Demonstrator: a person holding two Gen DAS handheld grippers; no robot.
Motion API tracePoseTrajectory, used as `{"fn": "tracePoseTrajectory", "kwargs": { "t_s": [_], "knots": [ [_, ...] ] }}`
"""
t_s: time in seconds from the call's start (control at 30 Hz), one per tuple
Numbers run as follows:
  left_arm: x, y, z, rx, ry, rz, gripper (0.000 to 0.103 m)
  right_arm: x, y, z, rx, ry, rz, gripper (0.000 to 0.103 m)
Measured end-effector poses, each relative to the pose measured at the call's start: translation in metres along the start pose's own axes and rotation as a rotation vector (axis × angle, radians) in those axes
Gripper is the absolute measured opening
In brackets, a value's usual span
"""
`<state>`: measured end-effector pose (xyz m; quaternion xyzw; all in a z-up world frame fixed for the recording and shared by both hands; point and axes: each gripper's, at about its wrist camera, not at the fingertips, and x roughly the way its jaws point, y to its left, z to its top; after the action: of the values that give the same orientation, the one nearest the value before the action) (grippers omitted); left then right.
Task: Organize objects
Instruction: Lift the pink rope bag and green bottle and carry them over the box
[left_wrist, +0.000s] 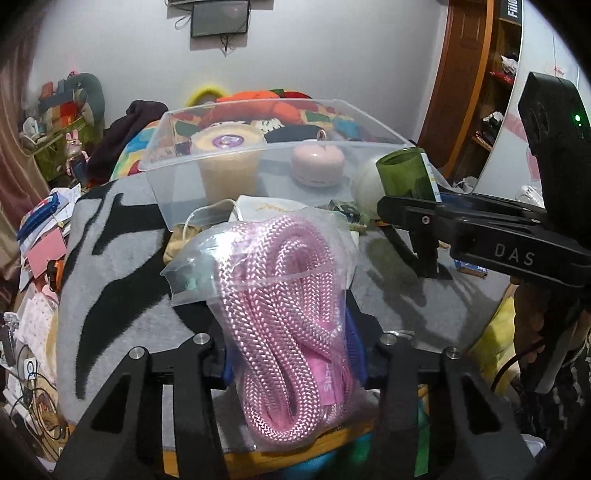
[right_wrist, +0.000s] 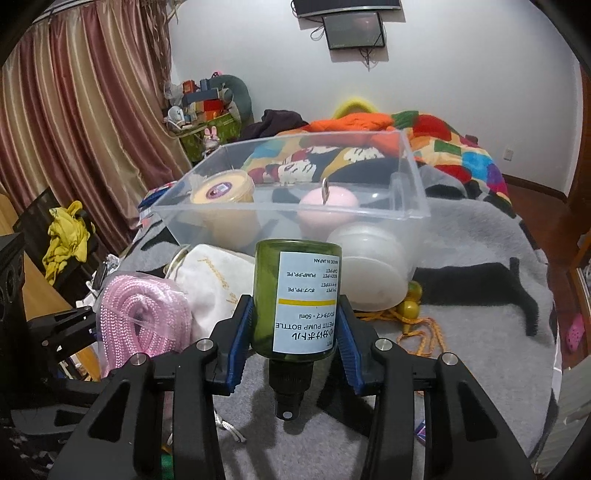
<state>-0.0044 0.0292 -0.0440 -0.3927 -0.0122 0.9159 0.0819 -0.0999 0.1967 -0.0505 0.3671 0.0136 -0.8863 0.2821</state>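
At the centre of the left wrist view, left gripper (left_wrist: 291, 354), blue-padded fingers clamped on a clear plastic bag of pink braided rope (left_wrist: 284, 314); coils glossy, woven in a herringbone pattern, bag crinkled and raised off the blanket. At three o'clock there, right gripper (left_wrist: 410, 218), black and angular, entering from the side. In the right wrist view, same gripper (right_wrist: 295, 336), ribbed blue fingers closed on a cylindrical olive-green pump bottle (right_wrist: 299, 295), translucent plastic with a white printed label, held upside down with the black pump head toward the camera. At twelve o'clock beyond both, clear rectangular plastic bin (right_wrist: 413, 210), rigid and thin-walled, on a fuzzy grey-and-black blanket (right_wrist: 480, 295) over the bed. Inside the bin, at ten o'clock, a cream tub (right_wrist: 225, 192) with a round purple lid sticker; at centre, a smooth pink dome-shaped item (right_wrist: 328, 203). Just in front of the bin, a frosted white rounded jar (right_wrist: 369, 269) on its side and a soft white drawstring pouch (right_wrist: 214, 273) beside the rope bag.
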Motion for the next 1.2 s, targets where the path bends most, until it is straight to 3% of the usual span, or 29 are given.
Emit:
{"fn": "tracePoseTrajectory", "kwargs": {
  "t_s": [0.37, 1.2],
  "knots": [
    [-0.02, 0.007, 0.008, -0.013, -0.055, -0.006, 0.028, -0.013, -0.004, 0.005, 0.009, -0.035, -0.004, 0.039],
    [-0.044, 0.033, 0.044, -0.056, -0.179, 0.029, 0.026, -0.038, -0.012, 0.023, 0.008, -0.116, -0.039, 0.039]
  ]
}}
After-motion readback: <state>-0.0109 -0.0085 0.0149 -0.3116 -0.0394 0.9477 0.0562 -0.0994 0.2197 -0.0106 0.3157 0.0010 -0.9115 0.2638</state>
